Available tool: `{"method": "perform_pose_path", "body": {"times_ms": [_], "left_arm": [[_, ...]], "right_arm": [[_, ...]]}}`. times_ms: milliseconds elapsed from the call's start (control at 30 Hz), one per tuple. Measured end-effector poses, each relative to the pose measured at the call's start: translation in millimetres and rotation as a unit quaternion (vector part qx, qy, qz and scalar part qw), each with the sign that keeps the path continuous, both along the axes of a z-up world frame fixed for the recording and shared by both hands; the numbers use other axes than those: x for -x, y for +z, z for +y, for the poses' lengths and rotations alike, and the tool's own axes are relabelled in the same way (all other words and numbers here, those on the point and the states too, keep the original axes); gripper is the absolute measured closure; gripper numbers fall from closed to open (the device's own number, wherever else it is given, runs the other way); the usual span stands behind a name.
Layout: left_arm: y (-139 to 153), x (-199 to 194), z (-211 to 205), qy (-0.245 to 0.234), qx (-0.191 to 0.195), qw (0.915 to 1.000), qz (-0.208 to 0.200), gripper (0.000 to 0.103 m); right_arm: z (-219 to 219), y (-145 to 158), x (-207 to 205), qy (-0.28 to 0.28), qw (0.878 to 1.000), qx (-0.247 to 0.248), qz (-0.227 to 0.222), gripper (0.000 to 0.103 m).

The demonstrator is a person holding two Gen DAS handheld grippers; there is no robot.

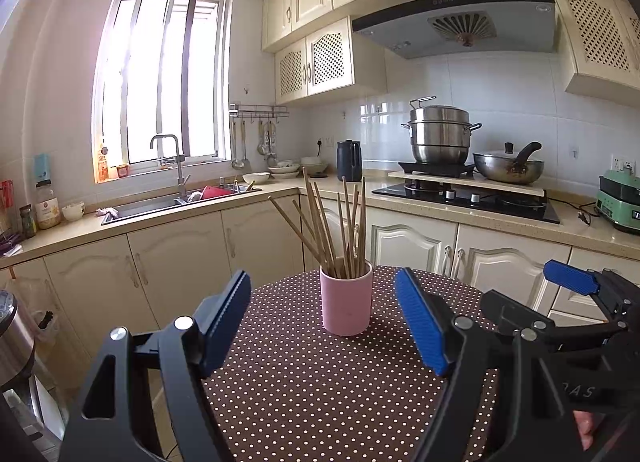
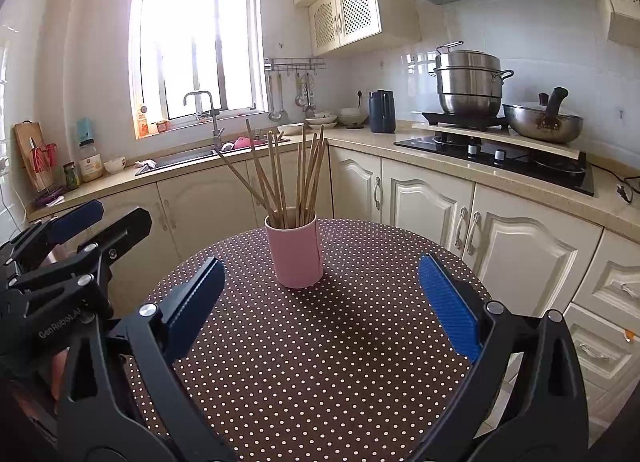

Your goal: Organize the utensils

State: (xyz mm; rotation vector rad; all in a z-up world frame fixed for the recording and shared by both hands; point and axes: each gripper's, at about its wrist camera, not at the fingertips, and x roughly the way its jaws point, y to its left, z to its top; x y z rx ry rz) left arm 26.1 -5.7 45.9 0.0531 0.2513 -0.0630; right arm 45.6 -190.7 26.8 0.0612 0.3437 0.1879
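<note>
Table (image 1: 304, 394) with a round top under a brown, white-dotted cloth carries the task's things near its far edge. Left gripper (image 1: 328, 326), jaws spread wide and holding nothing, hangs short of the tall pink cylindrical cup (image 1: 346, 302), well apart from it. Inside the cup a fanned bundle of thin wooden chopsticks (image 1: 340, 229) leans outward. The sticks look light, stiff and smooth, so they would likely slip or scatter; a pinch low on the bundle, just above the rim, seems safest. The cup appears ceramic and easy to tip. Right gripper (image 2: 332, 302), jaws likewise spread and empty, faces the same cup. The right wrist view alone shows a wooden cutting board (image 2: 30, 149) on the counter; the left alone shows a green appliance (image 1: 620, 201).
</note>
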Motion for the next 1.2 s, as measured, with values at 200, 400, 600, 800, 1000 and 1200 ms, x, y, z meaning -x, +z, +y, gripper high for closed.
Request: {"method": "perform_pose_path", "body": {"times_ms": [200, 400, 600, 800, 1000, 1200], "left_arm": [[-0.2, 0.4, 0.9, 0.0, 0.0, 1.0, 0.001, 0.029], [0.2, 1.1, 1.9, 0.001, 0.0, 1.0, 0.002, 0.029], [-0.3, 1.8, 2.3, -0.001, 0.0, 1.0, 0.001, 0.029], [-0.8, 2.4, 2.6, 0.0, 0.0, 1.0, 0.003, 0.029], [-0.9, 1.4, 0.8, 0.001, 0.0, 1.0, 0.004, 0.029], [-2.3, 2.4, 1.1, 0.002, 0.001, 1.0, 0.005, 0.029]], "right_arm": [[0.0, 0.0, -1.0, 0.0, 1.0, 0.0, 0.002, 0.007], [1.0, -0.6, -1.9, 0.001, 1.0, -0.001, 0.004, 0.007], [1.9, -0.8, -2.4, 0.001, 1.0, -0.001, 0.005, 0.007], [1.3, -2.2, -4.1, 0.002, 1.0, -0.003, 0.008, 0.007], [1.4, -3.3, -3.4, 0.001, 1.0, -0.003, 0.009, 0.007], [1.1, -5.6, -4.4, 0.001, 1.0, -0.004, 0.012, 0.007]]}}
